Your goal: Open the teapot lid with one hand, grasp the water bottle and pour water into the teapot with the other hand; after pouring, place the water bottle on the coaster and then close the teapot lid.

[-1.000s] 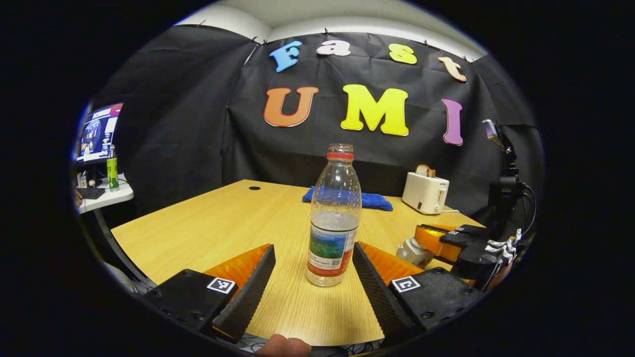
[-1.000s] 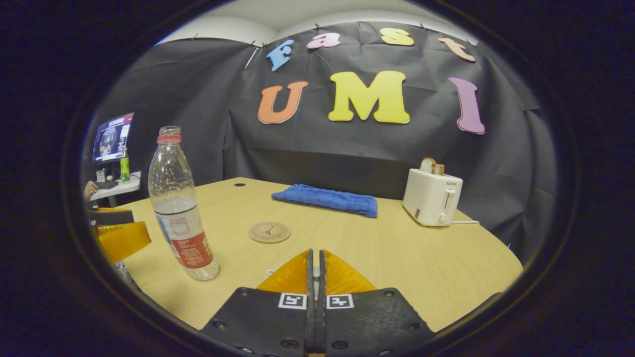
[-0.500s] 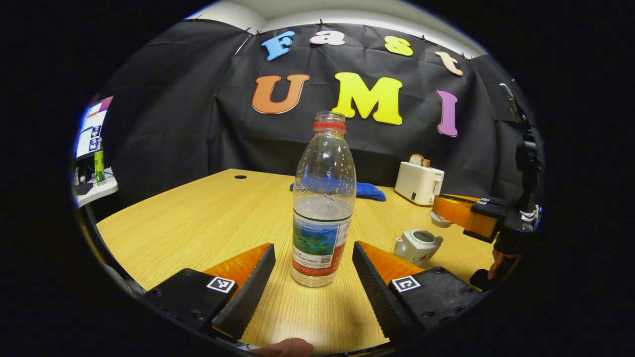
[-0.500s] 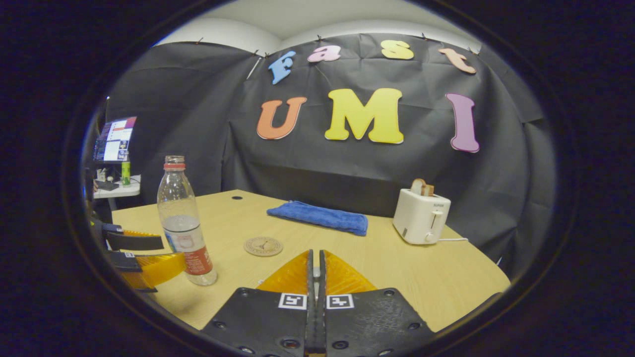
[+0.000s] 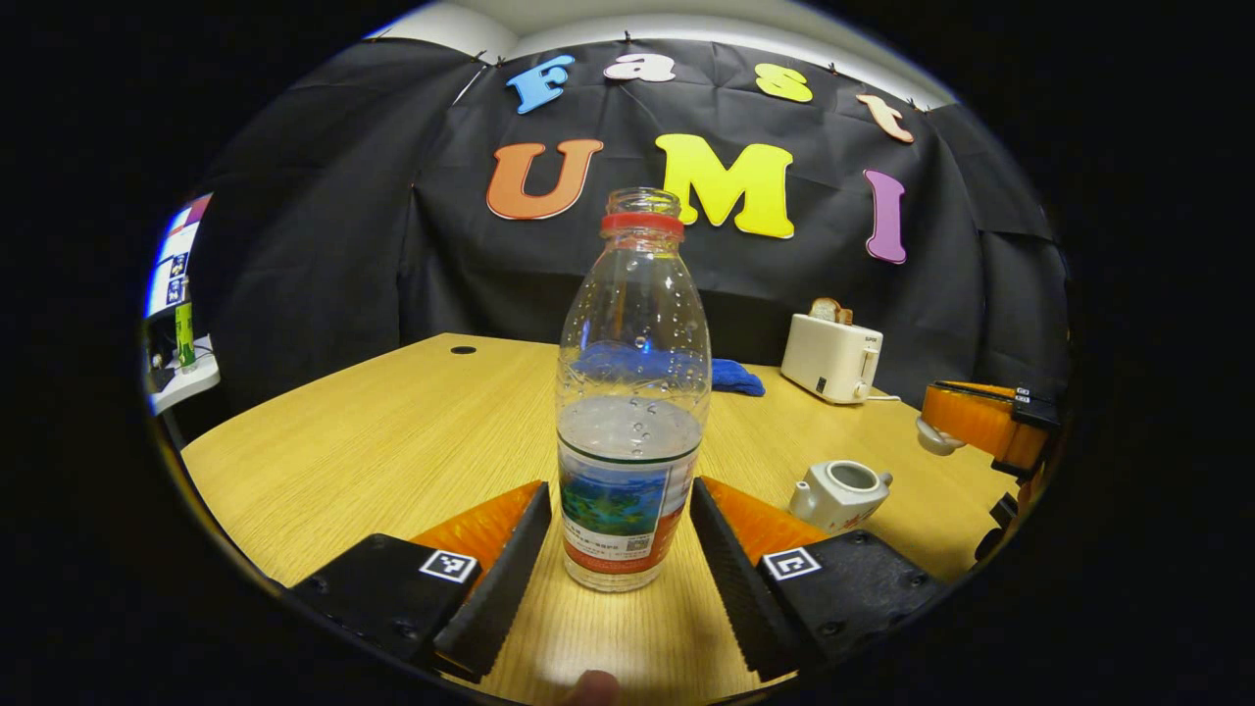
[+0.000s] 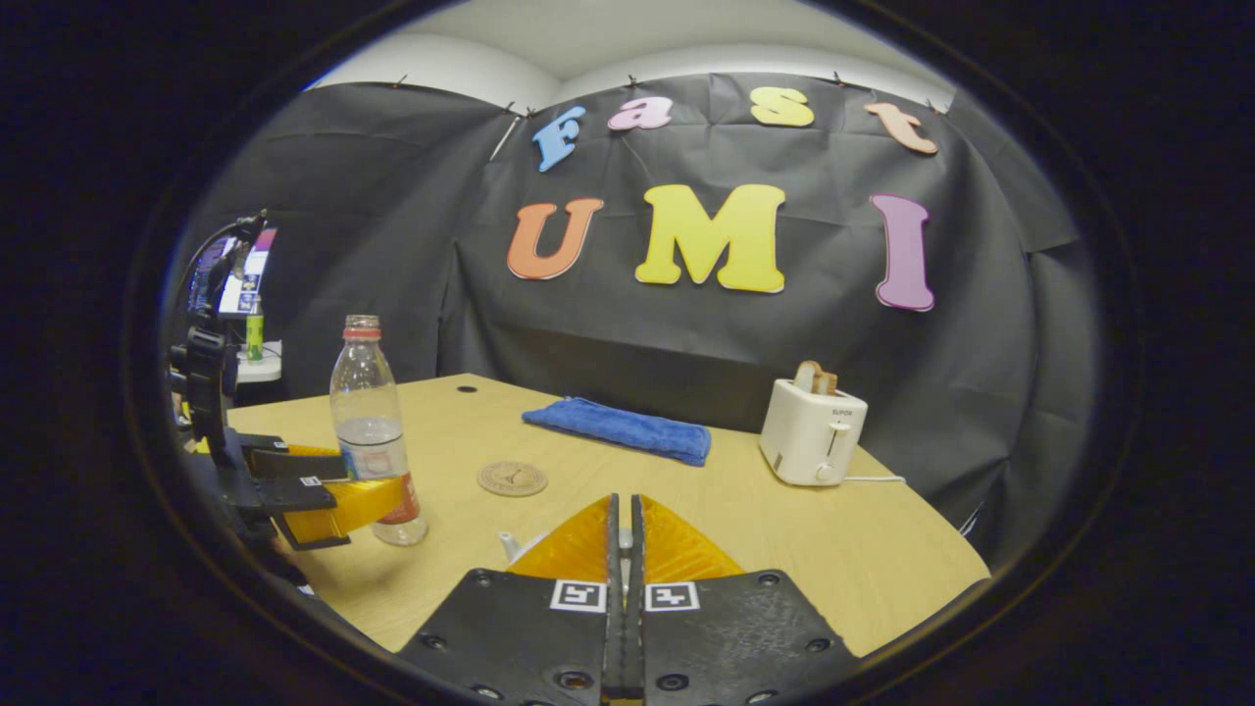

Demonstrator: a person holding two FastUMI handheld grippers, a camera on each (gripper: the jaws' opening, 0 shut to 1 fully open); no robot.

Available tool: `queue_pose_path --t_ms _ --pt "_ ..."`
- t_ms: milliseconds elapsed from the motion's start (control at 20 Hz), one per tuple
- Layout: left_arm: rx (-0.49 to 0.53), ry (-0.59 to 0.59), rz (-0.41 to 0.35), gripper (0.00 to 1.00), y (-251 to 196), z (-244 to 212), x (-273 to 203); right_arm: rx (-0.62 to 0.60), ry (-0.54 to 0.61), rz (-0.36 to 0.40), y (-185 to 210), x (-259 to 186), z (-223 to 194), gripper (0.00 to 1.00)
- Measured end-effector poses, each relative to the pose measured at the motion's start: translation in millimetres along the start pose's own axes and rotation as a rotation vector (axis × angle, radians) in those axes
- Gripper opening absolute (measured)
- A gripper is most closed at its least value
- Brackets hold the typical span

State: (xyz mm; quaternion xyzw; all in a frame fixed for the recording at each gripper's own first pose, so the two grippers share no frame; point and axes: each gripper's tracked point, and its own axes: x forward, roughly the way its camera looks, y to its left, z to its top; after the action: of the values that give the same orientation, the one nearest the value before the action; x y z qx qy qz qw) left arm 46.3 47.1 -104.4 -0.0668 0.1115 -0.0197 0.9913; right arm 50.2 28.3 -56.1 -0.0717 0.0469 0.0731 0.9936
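- Surface (image 5: 392, 431): light wood, carrying every item below.
- Toaster (image 6: 812, 431): white, bread in its slot, at the far right of the surface; place unchanged from a second ago.
- Blue cloth (image 6: 618, 429): folded, lying near the back edge, left of the toaster.
- Water bottle (image 5: 632, 392): clear, uncapped, red neck ring, roughly half full, upright on the surface. In the left gripper view it looms larger than a second ago and sits deeper between the fingers.
- Left tongs (image 5: 618, 549): spread wide, one finger either side of the bottle's label, narrow gaps left on both sides; holding nothing. In the right gripper view they flank the bottle's lower part (image 6: 377, 495).
- Right tongs (image 6: 620, 534): fingers drawn together. In the left gripper view a pale lid (image 5: 936, 438) is gripped at their tip, raised above the surface, further right than a second ago.
- Teapot (image 5: 841, 490): small, white, mouth uncovered, right of the bottle; a second ago the right tongs hid most of it.
- Coaster (image 6: 512, 479): round, flat, bare, between bottle and cloth.
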Motion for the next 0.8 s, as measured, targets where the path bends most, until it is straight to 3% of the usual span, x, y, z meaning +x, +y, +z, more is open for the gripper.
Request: queue_pose_path --t_ms 100,200,250,350,500,650,800 --pt "0.039 0.002 0.013 0.81 3 2 0 0.016 0.001 0.005 -4 -2 -1 0.00" --pt "0.113 0.005 0.049 0.79 10 7 0 0.032 0.004 0.011 -8 -3 -1 0.00" --pt "0.157 0.014 0.063 0.84 13 9 -1 0.038 0.006 0.011 -11 -3 -1 0.00" --pt "0.259 0.004 0.089 0.77 20 21 -3 0.053 0.011 0.011 -18 -6 -4 0.02" --pt "0.475 -0.019 0.145 0.76 32 38 -2 0.075 0.027 0.007 -30 -10 -11 0.00" --pt "0.760 -0.041 0.222 0.76 40 54 0 0.087 0.040 -0.002 -44 -17 -17 0.00" --pt "0.961 -0.049 0.241 0.75 35 60 5 0.093 0.042 -0.009 -55 -22 -19 0.00"
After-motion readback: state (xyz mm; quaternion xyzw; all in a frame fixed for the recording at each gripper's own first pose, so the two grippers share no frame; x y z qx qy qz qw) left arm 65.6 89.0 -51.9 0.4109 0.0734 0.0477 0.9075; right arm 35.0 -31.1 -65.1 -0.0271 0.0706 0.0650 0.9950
